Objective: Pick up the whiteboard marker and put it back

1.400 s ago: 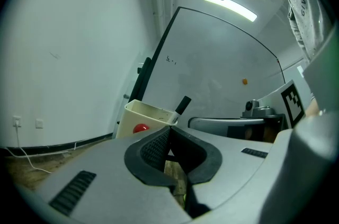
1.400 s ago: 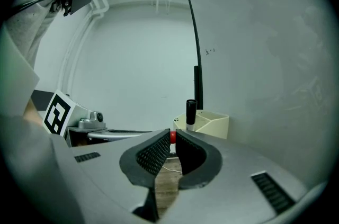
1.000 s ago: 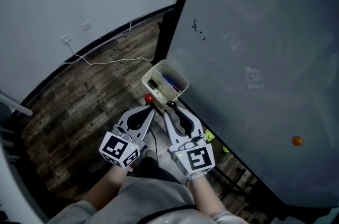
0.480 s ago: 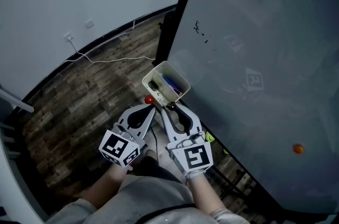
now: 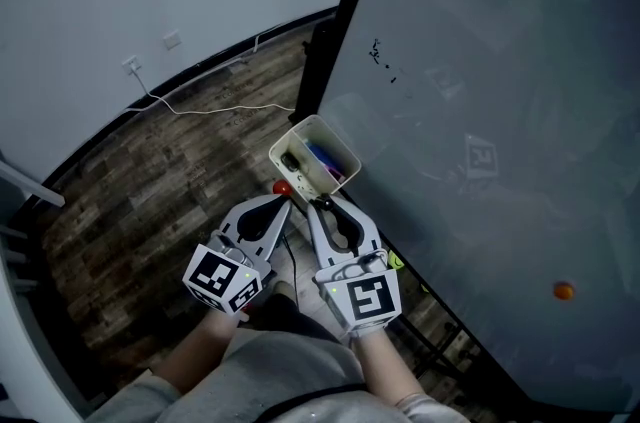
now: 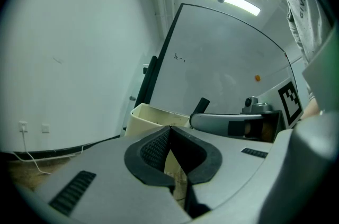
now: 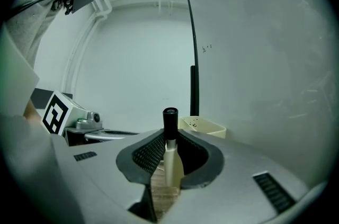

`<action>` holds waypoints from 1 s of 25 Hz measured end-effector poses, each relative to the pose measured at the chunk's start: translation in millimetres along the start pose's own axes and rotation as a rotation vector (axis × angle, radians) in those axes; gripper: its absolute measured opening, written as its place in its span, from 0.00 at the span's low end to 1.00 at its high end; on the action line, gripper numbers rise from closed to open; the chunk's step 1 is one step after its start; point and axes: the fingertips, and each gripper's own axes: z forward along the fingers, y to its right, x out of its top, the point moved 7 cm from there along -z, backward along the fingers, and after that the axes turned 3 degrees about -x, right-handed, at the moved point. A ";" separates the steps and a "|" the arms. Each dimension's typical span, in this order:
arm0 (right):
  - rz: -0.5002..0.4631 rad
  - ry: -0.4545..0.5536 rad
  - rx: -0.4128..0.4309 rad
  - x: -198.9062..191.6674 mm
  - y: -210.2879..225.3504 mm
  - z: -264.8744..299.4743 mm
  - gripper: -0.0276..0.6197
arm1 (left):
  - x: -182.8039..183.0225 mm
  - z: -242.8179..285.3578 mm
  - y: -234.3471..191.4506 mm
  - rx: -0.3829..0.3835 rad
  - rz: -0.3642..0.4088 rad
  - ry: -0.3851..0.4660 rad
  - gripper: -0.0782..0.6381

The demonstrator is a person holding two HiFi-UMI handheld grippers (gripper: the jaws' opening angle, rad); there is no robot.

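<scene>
Right fingers (image 7: 144, 158) narrow, clamped on the marker (image 7: 170, 130): pale barrel between the pads, black cap sticking up past the tips, roughly in line with the jaws. Left fingers (image 6: 152, 150) closed on each other, nothing between the pads.

Head view:
- Right gripper (image 5: 321, 207) and left gripper (image 5: 281, 204) side by side, tips near each other, both aimed at the box (image 5: 345, 151).
- Marker cap (image 5: 323, 200) sits just short of the box's near rim, not inside it.
- Box is cream and open-topped, at the board's (image 5: 500, 111) lower edge, next to the black frame post on the board's left edge. A blue-purple pen and a dark item lie inside; can't tell more.
- Small red round thing (image 5: 283, 188) just beside the left gripper tip, below the box's near corner. Can't tell what it is.
- A few small black marks (image 5: 380, 56) near the board's upper left, orange magnet (image 5: 565, 290) toward its lower right.
- White cable (image 5: 215, 114) runs across the wood floor (image 5: 130, 191) to a socket (image 5: 130, 66) on the wall.

Left gripper view: box (image 6: 151, 114) right behind the jaws, right gripper (image 6: 233, 123) to the side, marker cap (image 6: 202, 105) poking up at its tip.

Right gripper view: box rim (image 7: 205, 125) just behind and right of the cap.
</scene>
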 end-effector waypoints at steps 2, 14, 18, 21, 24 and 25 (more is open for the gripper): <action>-0.004 0.002 0.008 0.3 1.1 0.4 0.16 | 1.6 0.9 -0.3 0.007 0.001 -0.001 0.12; -0.022 0.011 0.075 4.9 12.3 3.1 0.16 | 8.0 7.5 0.2 0.055 0.029 0.002 0.12; -0.009 0.016 0.097 8.2 15.2 1.8 0.16 | 10.1 7.7 2.8 0.063 0.029 0.010 0.12; -0.004 0.020 0.104 9.6 18.1 2.6 0.16 | 8.8 8.3 3.2 0.066 0.025 0.008 0.12; 0.002 0.013 0.110 12.1 19.2 4.5 0.16 | 10.1 7.6 2.1 0.067 0.031 0.005 0.12; 0.000 0.013 0.112 13.4 19.5 5.4 0.16 | 11.1 7.6 1.0 0.067 0.033 0.006 0.12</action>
